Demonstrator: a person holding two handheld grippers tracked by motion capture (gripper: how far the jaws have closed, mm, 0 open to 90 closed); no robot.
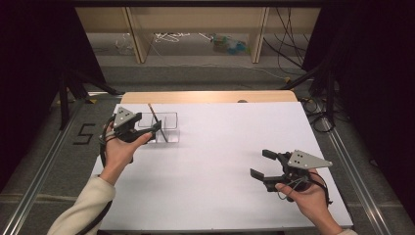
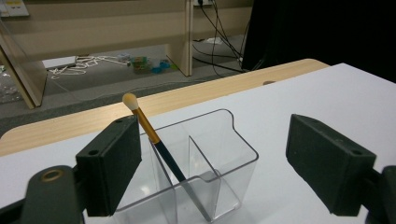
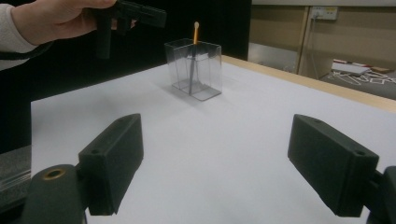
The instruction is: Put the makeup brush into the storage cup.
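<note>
Both grippers' jaws spread, empty. We'd pinch the brush [image 2: 154, 136] mid-handle (light, stiff, slippery), leaning toward 11 o'clock in the box [image 2: 243, 161].

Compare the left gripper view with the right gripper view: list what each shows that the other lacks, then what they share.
Left gripper view alone: the divider walls inside the clear organizer, seen close from above, and the brush's dark lower handle reaching its floor.

Right gripper view alone: the left tool in a hand beside the organizer, and the open white tabletop in front.

Both: the organizer holding the leaning brush, tip up, and a pair of open black jaws.
</note>
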